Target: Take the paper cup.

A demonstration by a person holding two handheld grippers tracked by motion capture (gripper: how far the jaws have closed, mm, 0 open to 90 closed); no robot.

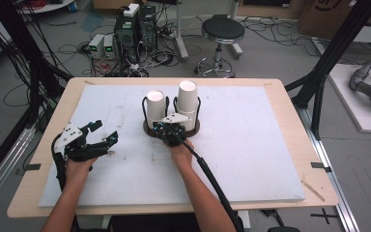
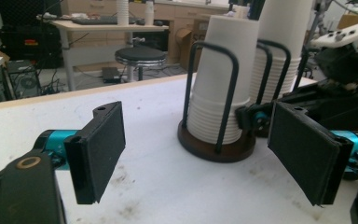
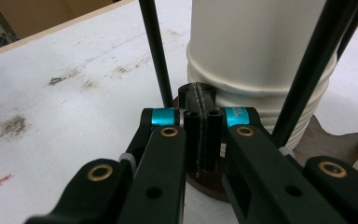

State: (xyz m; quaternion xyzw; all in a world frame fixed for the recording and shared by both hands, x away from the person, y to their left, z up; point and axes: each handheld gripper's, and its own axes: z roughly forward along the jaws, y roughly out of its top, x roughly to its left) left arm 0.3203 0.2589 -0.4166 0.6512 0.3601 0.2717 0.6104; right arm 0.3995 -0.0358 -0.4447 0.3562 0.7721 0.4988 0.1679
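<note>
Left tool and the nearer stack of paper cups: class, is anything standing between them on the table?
Nothing lies on the white mat between the open left tool and the nearer cup stack. The holder's black wire loop does cross the stack's near face, and the shut right tool sits at the holder's base.

Light wooden table (image 1: 290, 104) under me, rounded corners, black tape bits near side edges. White mat (image 1: 251, 154) covers most of top, scuffed, brown smudges my side. On mat near centre: dark round cup holder base (image 1: 149, 130), black wire loops upright, two white paper cup stacks (image 1: 187, 104) inside.
</note>
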